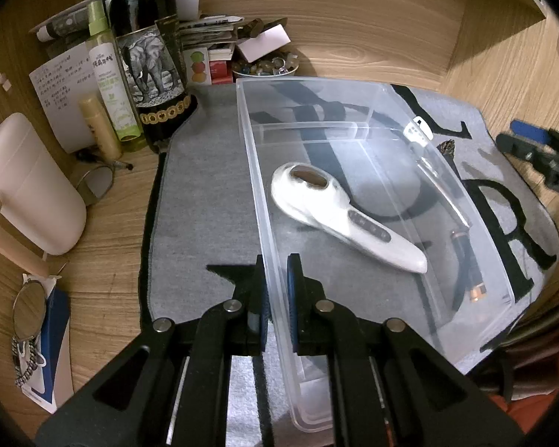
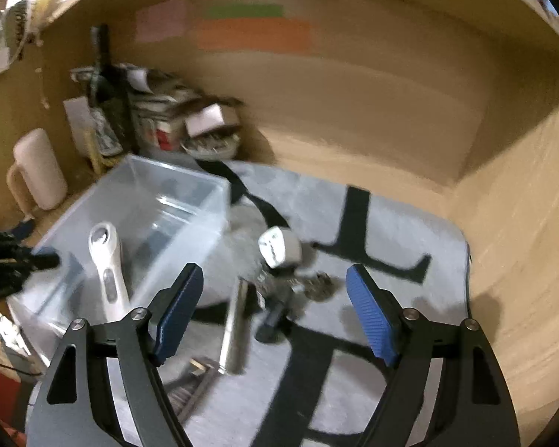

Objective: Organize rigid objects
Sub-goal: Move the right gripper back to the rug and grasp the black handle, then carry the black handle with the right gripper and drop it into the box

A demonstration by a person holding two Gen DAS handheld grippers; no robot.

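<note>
The left gripper (image 1: 277, 290) pinches the near wall of the clear plastic bin (image 1: 477, 201), which sits on a grey mat (image 1: 205, 193) on the worktop and holds a white handheld device (image 1: 339, 216). The right gripper (image 2: 275, 313) hangs spread and empty over the mat — below it lie a white plug adapter (image 2: 277, 247), a silver pen (image 2: 234, 327) and a dark cylinder (image 2: 274, 320), all outside the bin.

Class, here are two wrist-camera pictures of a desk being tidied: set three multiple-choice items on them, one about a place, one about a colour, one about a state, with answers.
1. Where does the white handheld device lie?
A in the clear plastic bin
B on the bare wood
C on the pink jug

2. What colour are the right gripper pads?
A red
B blue
C green

3. What does the left gripper do?
A hangs open
B grips a bottle
C clamps the bin wall

Answers: 1 A, bin walls surround it. 2 B, both pads show blue. 3 C, fingers pinch the wall.
</note>
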